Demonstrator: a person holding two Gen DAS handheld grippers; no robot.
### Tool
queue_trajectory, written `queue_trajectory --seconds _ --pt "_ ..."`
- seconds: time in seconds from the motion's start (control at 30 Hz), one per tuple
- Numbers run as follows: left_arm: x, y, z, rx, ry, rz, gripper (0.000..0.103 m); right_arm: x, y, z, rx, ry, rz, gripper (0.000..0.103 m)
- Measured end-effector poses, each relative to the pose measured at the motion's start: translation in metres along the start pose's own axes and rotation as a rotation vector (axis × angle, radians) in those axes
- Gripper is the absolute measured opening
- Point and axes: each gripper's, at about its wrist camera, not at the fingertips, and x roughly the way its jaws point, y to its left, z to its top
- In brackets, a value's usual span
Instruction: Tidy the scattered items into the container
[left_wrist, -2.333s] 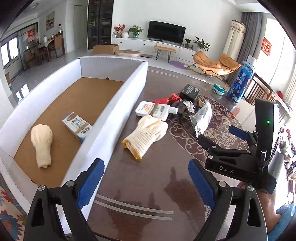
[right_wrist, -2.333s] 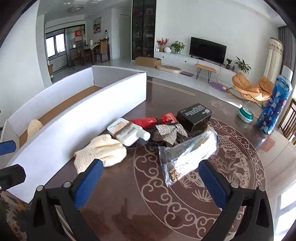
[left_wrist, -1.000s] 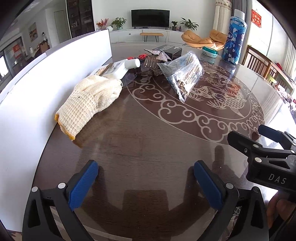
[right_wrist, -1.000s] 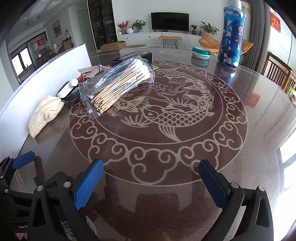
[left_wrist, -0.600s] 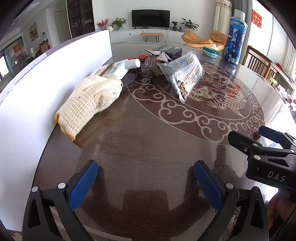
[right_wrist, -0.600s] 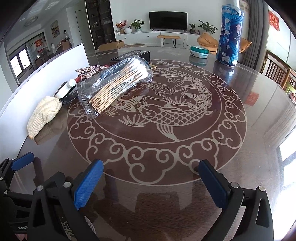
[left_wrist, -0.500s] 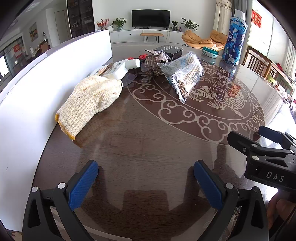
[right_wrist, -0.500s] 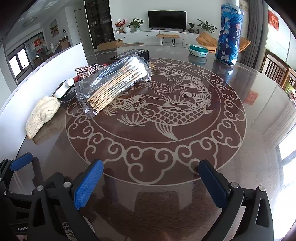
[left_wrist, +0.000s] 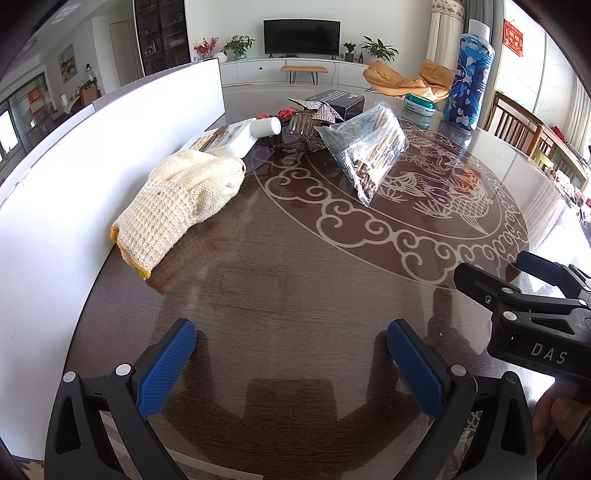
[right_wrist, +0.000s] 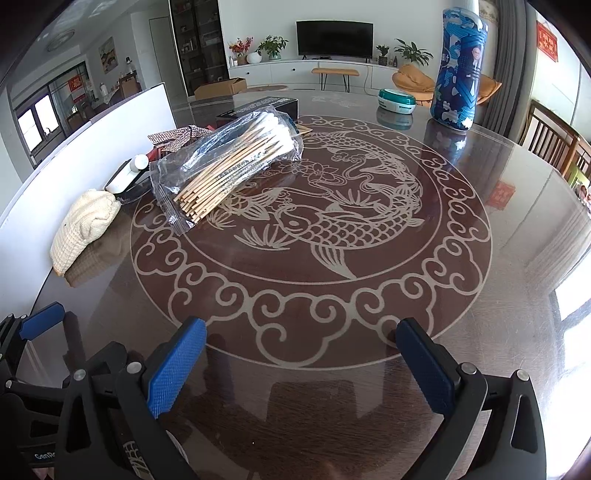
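A cream knit glove (left_wrist: 184, 206) lies on the dark table beside the white wall of the box (left_wrist: 55, 192); it also shows in the right wrist view (right_wrist: 83, 229). Beyond it lie a white bottle (left_wrist: 236, 138), a patterned cloth pouch (left_wrist: 314, 118), a black box (left_wrist: 332, 99) and a clear bag of wooden sticks (left_wrist: 373, 155), also in the right wrist view (right_wrist: 229, 162). My left gripper (left_wrist: 291, 365) is open and empty, low over the table, short of the glove. My right gripper (right_wrist: 301, 365) is open and empty, to the right of the left one.
A tall blue patterned canister (right_wrist: 460, 70) and a small teal tin (right_wrist: 397, 99) stand at the far side of the round table. Wooden chairs (left_wrist: 532, 133) stand at the right. The box's inside is hidden behind its wall.
Since 2.3 s ago both grippers have dropped low and pulled back toward the near table edge. In the last second both are almost still.
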Motion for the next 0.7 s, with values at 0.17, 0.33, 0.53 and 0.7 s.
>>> queue_trajectory --seconds 0.17,0.33,0.53,0.7 --pt "-0.0001 0.0000 -0.0001 0.000 0.000 0.000 0.103 0.0008 0.0011 0.0005 -0.010 0.004 -0.005 0.103" --pt "-0.0001 -0.0001 -0.0003 0.000 0.000 0.000 0.103 0.0015 0.0032 -0.0002 -0.021 0.008 -0.011 0.103" --pt "-0.0001 -0.0002 -0.0003 0.000 0.000 0.000 0.103 0.0017 0.0032 0.0000 -0.023 0.008 -0.010 0.103" --pt "0.0000 -0.0003 -0.0005 0.001 0.000 0.000 0.103 0.0018 0.0032 -0.0004 -0.023 0.008 -0.011 0.103"
